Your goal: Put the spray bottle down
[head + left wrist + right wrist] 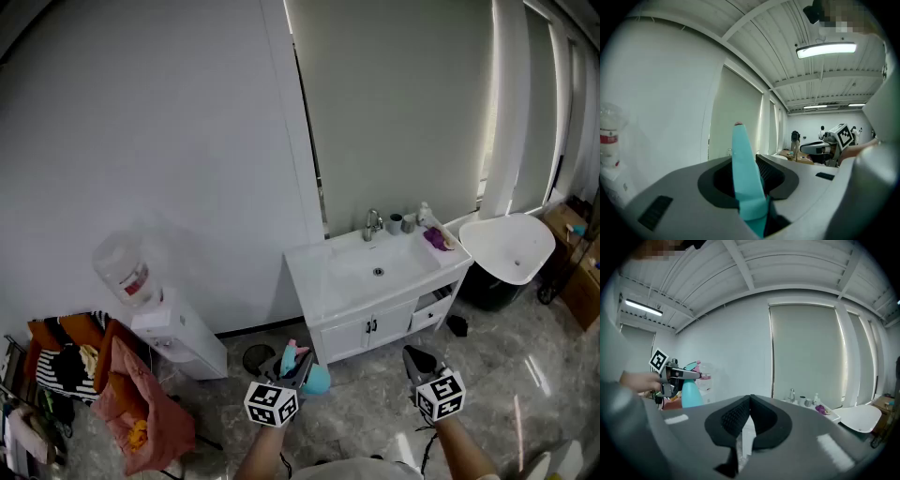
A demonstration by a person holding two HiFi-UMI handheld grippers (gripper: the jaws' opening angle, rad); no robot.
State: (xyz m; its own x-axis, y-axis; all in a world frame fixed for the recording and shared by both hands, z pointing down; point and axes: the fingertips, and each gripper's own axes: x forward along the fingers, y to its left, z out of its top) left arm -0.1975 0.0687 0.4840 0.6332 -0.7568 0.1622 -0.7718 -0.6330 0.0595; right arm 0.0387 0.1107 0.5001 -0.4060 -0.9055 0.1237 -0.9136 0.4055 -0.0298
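A teal spray bottle [315, 379] with a pink nozzle hangs above the floor, and my left gripper [297, 362] is shut on its top. In the left gripper view a teal strip of the spray bottle [745, 178] stands upright, pinched between the jaws of the left gripper [743, 161]. My right gripper [413, 357] hovers to the right at about the same height, shut and empty. In the right gripper view the right gripper [750, 398] has its pads together, and the spray bottle [691, 394] shows far left under the left gripper [686, 375].
A white vanity cabinet [323, 281] with a sink, a faucet [372, 223] and small bottles stands ahead by the wall. To the left are a water dispenser [178, 337] and a rack of clothes [122, 394]. A round white table [511, 246] is at the right.
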